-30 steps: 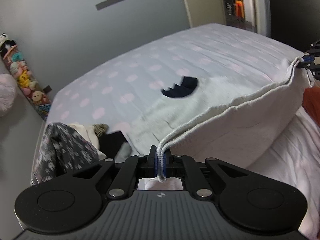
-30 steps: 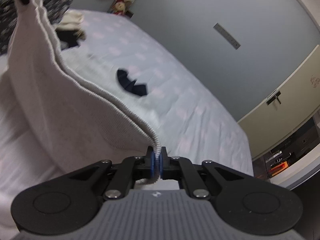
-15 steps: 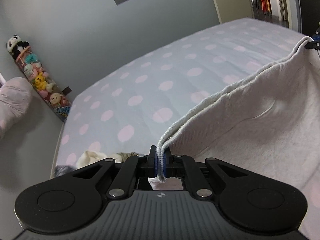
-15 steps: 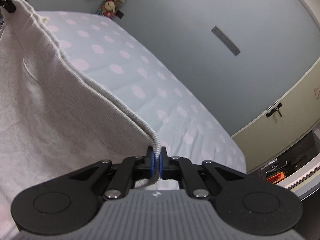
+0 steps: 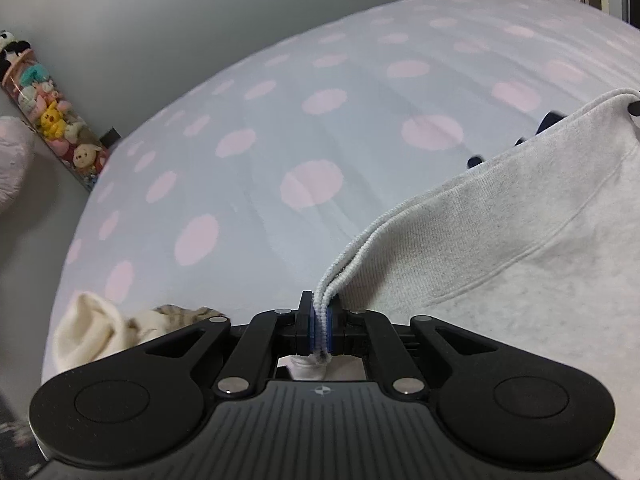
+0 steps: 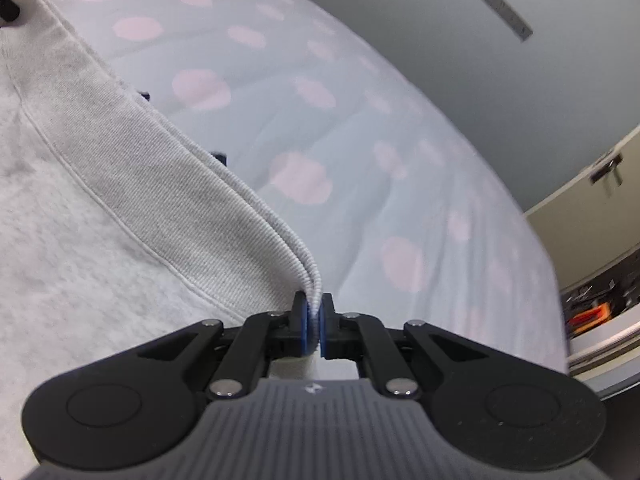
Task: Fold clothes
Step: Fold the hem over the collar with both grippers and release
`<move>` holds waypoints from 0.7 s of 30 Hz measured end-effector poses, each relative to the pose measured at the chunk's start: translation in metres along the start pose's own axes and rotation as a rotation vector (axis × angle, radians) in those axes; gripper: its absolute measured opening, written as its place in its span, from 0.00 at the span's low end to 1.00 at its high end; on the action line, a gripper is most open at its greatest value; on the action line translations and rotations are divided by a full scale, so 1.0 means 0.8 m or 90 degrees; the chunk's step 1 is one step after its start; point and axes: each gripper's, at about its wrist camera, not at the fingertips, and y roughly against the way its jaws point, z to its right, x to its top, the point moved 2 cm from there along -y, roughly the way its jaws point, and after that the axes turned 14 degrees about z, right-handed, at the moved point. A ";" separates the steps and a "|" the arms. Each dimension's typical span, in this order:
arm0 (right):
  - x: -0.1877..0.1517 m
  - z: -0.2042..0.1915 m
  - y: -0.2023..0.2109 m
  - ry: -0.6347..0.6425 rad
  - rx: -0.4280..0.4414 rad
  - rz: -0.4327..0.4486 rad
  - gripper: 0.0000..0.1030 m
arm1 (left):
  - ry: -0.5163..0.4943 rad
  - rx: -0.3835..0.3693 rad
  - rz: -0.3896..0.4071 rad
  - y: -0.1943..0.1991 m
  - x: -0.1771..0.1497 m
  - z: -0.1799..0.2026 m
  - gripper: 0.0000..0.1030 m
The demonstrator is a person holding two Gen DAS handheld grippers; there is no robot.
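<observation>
A light grey sweatshirt (image 5: pixel 520 240) with a ribbed hem is stretched between both grippers over the bed. My left gripper (image 5: pixel 319 332) is shut on one corner of the doubled ribbed hem (image 5: pixel 360 248). My right gripper (image 6: pixel 314 324) is shut on the other corner of the same sweatshirt (image 6: pixel 80 208), whose hem (image 6: pixel 240 200) runs up and left to the far corner. The right gripper's tip (image 5: pixel 634 106) shows at the right edge of the left wrist view. A dark navy patch (image 5: pixel 548 122) peeks out just behind the hem.
The bed (image 5: pixel 280 120) has a pale blue cover with pink dots. A cream and striped garment (image 5: pixel 120 324) lies at its near left edge. A tube of plush toys (image 5: pixel 52 112) leans on the grey wall. A cream door (image 6: pixel 600 184) and shelves (image 6: pixel 592 312) stand at right.
Both grippers have dropped lower and closer to the bed with the sweatshirt still held. The hem now hangs near the cover, and the navy patch is mostly hidden behind it.
</observation>
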 end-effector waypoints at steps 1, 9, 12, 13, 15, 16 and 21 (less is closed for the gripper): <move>-0.004 -0.001 -0.005 -0.011 0.003 -0.003 0.06 | 0.005 -0.001 -0.005 -0.008 -0.003 0.000 0.04; -0.020 0.031 0.038 -0.132 0.000 0.003 0.52 | 0.044 0.030 0.009 0.018 -0.014 -0.018 0.43; -0.026 0.044 0.057 -0.179 -0.002 0.007 0.53 | 0.067 0.040 0.018 0.050 -0.014 -0.033 0.46; -0.028 0.047 0.064 -0.186 -0.004 0.008 0.54 | 0.078 0.037 0.019 0.063 -0.016 -0.037 0.46; -0.034 0.052 0.082 -0.184 -0.014 0.008 0.56 | 0.096 0.028 0.023 0.090 -0.022 -0.041 0.46; -0.037 0.054 0.090 -0.182 -0.019 0.009 0.56 | 0.101 0.021 0.026 0.104 -0.027 -0.041 0.46; -0.050 0.080 0.117 -0.199 -0.059 -0.007 0.56 | 0.097 -0.003 0.026 0.162 -0.057 -0.025 0.46</move>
